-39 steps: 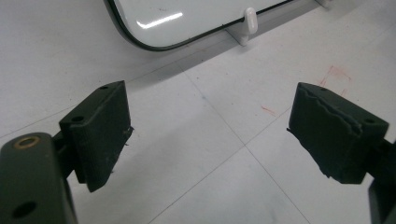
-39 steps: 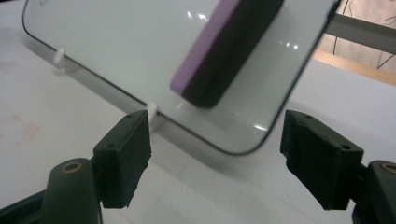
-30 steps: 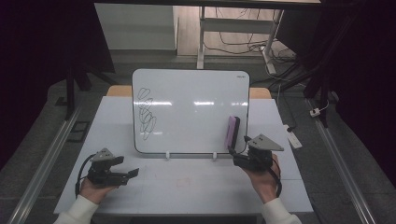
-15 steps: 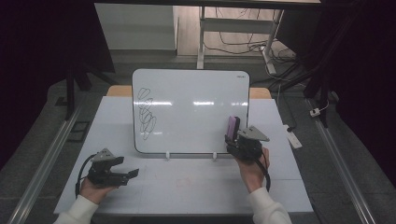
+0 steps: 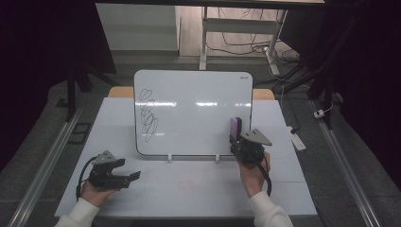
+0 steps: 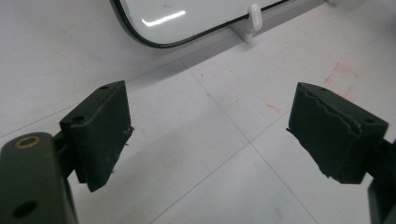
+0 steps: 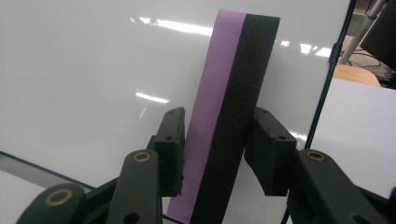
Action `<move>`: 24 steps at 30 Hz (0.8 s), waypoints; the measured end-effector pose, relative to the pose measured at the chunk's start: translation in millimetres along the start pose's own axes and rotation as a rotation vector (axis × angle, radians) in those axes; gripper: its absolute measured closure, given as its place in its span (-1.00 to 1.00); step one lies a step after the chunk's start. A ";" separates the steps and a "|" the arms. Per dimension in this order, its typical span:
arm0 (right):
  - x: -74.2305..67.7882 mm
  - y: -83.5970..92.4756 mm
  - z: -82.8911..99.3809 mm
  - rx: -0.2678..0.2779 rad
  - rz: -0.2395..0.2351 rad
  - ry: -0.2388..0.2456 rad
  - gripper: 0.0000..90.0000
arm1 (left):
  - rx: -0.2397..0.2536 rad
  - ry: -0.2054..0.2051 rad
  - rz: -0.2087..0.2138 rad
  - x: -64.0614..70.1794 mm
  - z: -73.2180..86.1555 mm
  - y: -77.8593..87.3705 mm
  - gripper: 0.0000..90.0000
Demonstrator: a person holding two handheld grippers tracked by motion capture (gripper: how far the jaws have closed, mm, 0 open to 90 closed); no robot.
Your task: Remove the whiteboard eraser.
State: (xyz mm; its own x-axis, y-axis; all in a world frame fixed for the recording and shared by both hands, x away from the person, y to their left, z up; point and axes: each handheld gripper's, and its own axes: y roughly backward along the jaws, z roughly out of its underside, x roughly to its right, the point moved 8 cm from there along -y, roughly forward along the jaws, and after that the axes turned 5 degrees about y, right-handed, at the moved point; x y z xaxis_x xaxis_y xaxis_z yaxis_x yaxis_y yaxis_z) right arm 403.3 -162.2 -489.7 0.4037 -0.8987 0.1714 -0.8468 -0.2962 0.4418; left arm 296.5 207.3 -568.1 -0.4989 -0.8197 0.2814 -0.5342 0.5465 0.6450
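A whiteboard point(image 5: 198, 113) stands upright on the table, with black scribbles point(image 5: 148, 116) on its left part. An eraser point(image 5: 235, 126), purple on one side and black foam on the other, stands on end against the board's lower right. My right gripper point(image 5: 235, 140) has just been closing its jaws on it. In the right gripper view both pads point(image 7: 173, 140) press the eraser point(image 7: 229, 107) from either side, in front of the whiteboard point(image 7: 93, 70). My left gripper point(image 5: 131, 177) rests near the table's front left, open. Nothing lies between its pads point(image 6: 100, 126).
The white table point(image 5: 189, 189) has faint red marks point(image 6: 343, 74) in front of the board. Small white feet point(image 5: 169, 157) hold up the whiteboard point(image 6: 187, 18). A small white object point(image 5: 298, 141) lies at the table's right edge. Desk legs and cables stand behind.
My right gripper has moved left and forward to the eraser and its jaws have closed around it. The eraser, the board and my left gripper have stayed put.
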 end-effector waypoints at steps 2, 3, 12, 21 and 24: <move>0.4 0.4 0.0 0.002 -0.001 -0.004 0.32 | -0.001 -0.001 -0.003 0.0 0.2 0.0 -0.68; 0.6 0.7 0.1 0.003 -0.003 -0.006 0.33 | -0.001 -0.002 -0.004 0.0 0.2 0.0 -0.68; 0.0 11.3 -2.1 0.047 -0.027 -0.011 0.37 | 0.000 0.001 -0.003 -0.4 0.2 0.0 -0.68; -7.0 25.4 -3.7 0.087 -0.120 -0.031 0.37 | 0.004 0.003 -0.002 0.1 -0.2 0.5 -0.68; -12.8 27.2 -3.5 0.099 -0.161 -0.031 0.37 | 0.006 0.005 -0.002 0.0 -0.6 0.7 -0.68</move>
State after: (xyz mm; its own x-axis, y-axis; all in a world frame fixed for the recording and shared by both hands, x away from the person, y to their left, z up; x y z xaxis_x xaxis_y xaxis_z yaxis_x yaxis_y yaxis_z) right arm 376.4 -157.5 -476.8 0.5270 -0.8463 0.0780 -0.8028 -0.4656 0.3724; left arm 296.6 207.6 -567.2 -0.4943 -0.8216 0.2839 -0.5393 0.5460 0.6411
